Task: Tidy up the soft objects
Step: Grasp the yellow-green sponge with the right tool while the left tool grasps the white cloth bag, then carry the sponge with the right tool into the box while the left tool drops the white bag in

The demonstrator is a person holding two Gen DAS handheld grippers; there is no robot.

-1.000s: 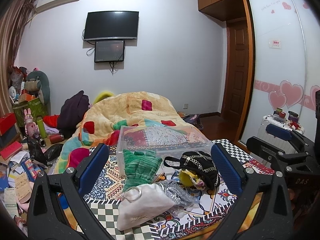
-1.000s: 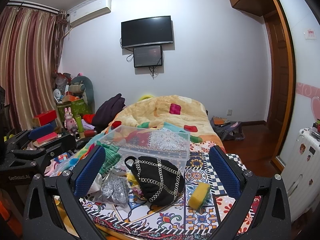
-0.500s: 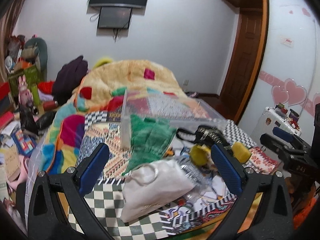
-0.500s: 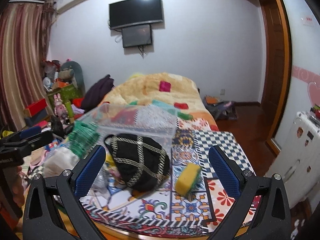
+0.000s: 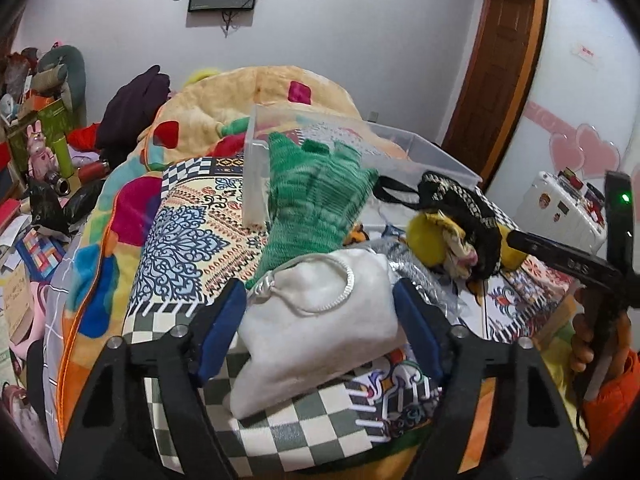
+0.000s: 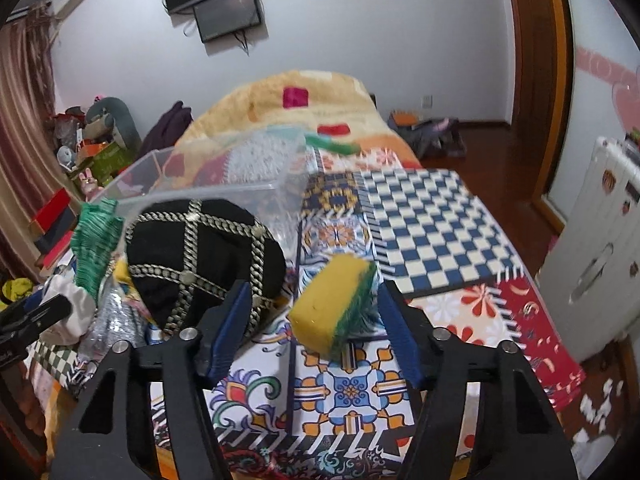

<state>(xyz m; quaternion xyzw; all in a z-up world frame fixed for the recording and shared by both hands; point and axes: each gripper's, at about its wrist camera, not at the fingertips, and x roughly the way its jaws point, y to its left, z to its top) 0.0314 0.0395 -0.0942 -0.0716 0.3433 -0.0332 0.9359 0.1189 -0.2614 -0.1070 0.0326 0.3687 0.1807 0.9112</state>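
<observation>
My left gripper [image 5: 318, 322] is open, its blue pads on either side of a white drawstring pouch [image 5: 316, 320] lying on the patterned bed cover. Behind it lie green knitted gloves [image 5: 316, 196], a black bag with gold chain trim [image 5: 464, 208] and a clear plastic box [image 5: 360, 140]. My right gripper [image 6: 314, 324] is open around a yellow and green sponge [image 6: 334, 300]; the right pad is close to it, the left pad stands apart. The black bag [image 6: 200, 256] sits just left of it, against the clear box [image 6: 224, 176].
A silver mesh item [image 6: 112, 324] and the gloves [image 6: 96, 240] lie left of the black bag. A heaped yellow blanket [image 5: 248, 96] fills the far bed. A white suitcase [image 6: 600, 240] stands at the right. Clutter [image 5: 36, 128] covers the floor at the left.
Both grippers have moved forward and down toward the bed. The left one now straddles the white pouch, the right one straddles the sponge, and both jaws have narrowed.
</observation>
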